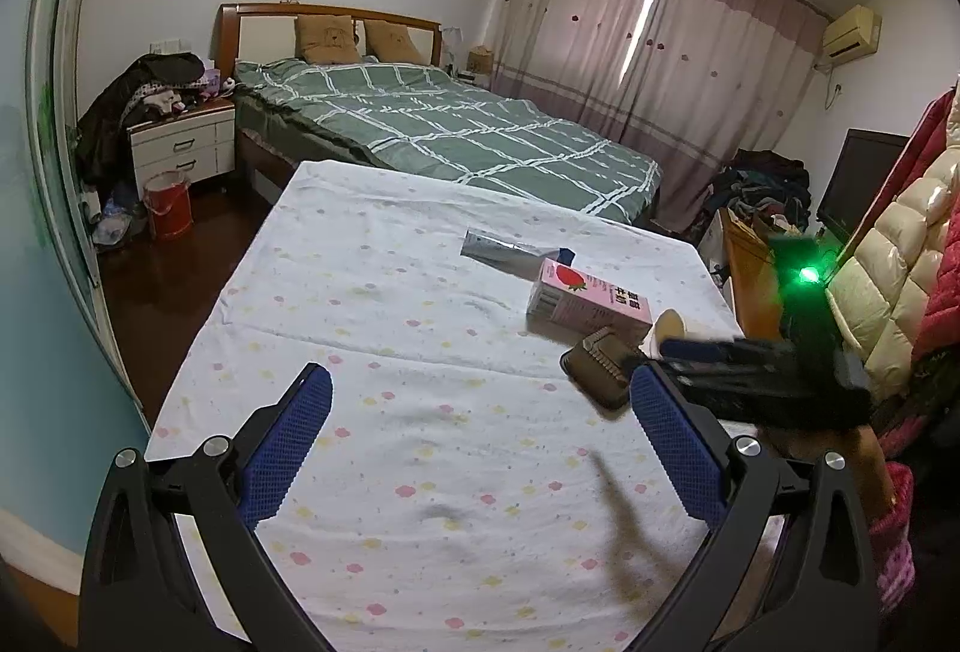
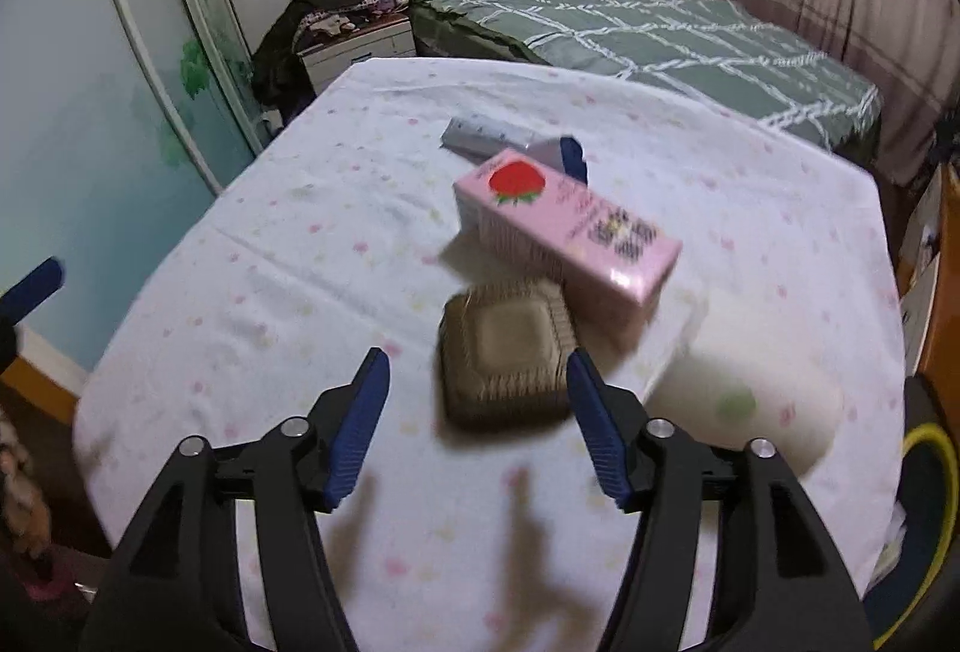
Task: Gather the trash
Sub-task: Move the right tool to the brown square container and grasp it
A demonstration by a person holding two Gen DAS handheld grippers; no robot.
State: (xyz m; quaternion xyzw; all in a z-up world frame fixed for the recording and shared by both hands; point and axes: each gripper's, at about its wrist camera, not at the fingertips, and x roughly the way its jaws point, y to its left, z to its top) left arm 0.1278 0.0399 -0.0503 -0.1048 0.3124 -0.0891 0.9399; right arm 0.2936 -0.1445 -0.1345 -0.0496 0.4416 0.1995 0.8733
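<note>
Clearly both grippers gape empty: the left gripper [image 1: 480, 400] over bare cloth, the right gripper [image 2: 478, 373] just short of the brown ribbed tray [image 2: 504, 358]; the pink carton [image 2: 564, 232] lies at one o'clock, touching it.

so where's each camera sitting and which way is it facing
Left wrist: on the left gripper, angled down over the table toward the bed; its open blue fingers show, and the right gripper enters at right.
Right wrist: on the right gripper, open, aimed down at the brown tray.
Shared: pink carton, tray, tube, bed.
</note>
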